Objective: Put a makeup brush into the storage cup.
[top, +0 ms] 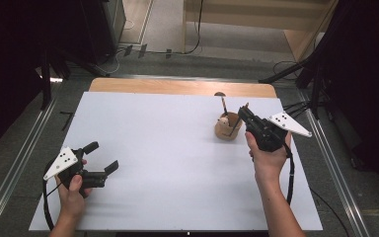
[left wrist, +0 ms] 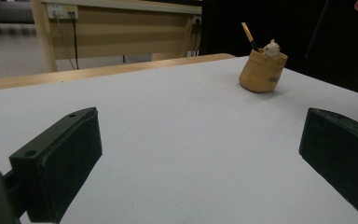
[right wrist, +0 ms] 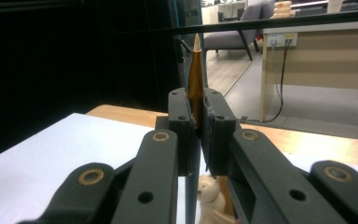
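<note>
A gold-bodied pen point(right wrist: 196, 88) is being pinched upright between the pressed-together jaws of the right gripper point(top: 245, 114), just above the tan cup point(top: 228, 127) on the tabletop point(top: 168, 148). The left gripper point(top: 103, 158) is being held spread, well apart from the cup.

The cup point(top: 228, 127) stands on the table point(top: 168, 148) right of centre, with the right gripper point(top: 243, 112) just beside it.
</note>
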{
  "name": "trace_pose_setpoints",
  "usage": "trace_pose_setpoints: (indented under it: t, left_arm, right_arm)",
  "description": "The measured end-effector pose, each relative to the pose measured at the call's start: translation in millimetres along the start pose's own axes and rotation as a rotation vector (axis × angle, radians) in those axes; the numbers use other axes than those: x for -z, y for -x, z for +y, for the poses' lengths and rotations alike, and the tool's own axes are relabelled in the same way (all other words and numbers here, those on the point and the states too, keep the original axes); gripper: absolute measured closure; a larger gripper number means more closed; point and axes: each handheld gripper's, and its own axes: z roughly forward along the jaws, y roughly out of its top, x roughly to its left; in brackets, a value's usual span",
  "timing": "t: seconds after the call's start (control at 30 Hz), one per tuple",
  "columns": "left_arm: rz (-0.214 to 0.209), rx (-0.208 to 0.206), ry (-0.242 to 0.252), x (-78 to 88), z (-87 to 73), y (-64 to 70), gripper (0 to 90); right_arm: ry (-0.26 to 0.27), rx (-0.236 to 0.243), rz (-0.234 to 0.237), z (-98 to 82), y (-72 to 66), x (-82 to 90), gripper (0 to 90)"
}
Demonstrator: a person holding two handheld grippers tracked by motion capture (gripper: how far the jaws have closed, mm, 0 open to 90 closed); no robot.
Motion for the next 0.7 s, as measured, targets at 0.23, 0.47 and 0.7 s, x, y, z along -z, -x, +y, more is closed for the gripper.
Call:
trace_pose_setpoints:
  t: [0.23, 0.47, 0.7]
  left_arm:
    - [0.001, -0.006, -0.003, -0.2, -0.4, 0.5, 0.0]
    - [0.007, -0.013, 0.01, 1.4, 0.2, 1.0, 0.0]
    - [0.005, -0.014, 0.007, 0.8, -0.4, 0.9, 0.0]
  right_arm:
    - [0.016, 0.007, -0.023, 3.6, 7.5, -4.4, 84.5]
    - [0.028, 0.025, -0.047, 5.5, 12.9, -11.2, 84.5]
    - [0.026, 0.036, -0.081, 1.4, 19.4, -20.1, 84.5]
